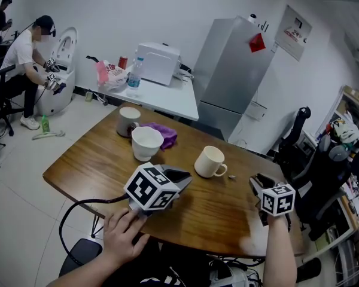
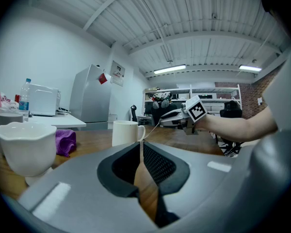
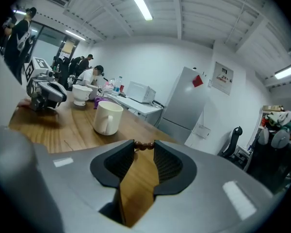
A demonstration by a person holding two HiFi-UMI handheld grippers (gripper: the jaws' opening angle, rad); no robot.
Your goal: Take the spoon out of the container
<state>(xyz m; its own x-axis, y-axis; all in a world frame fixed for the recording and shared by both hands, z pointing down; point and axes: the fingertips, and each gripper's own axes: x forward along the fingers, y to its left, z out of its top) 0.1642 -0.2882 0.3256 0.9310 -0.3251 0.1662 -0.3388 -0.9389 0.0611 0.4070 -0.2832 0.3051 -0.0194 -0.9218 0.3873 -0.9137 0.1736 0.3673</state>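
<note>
Nothing legible anywhere. Print on the wall poster too small to read; mark on the red diamond sticker, stuck to the fridge, too blurred.

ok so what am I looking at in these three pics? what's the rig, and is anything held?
There is no robot: a person holds a two-jaw gripper in each hand. One picture comes from a camera on the person's head, looking down. The other two come from cameras riding on each gripper, looking along its jaws. The marker cubes are part of the grippers. On the wooden table are a white bowl, a cream mug, a second mug and a purple cloth. The left gripper is shut and empty. The right gripper is open and grips nothing; a small brown beaded thing sits right at its tips. No spoon shows.
</note>
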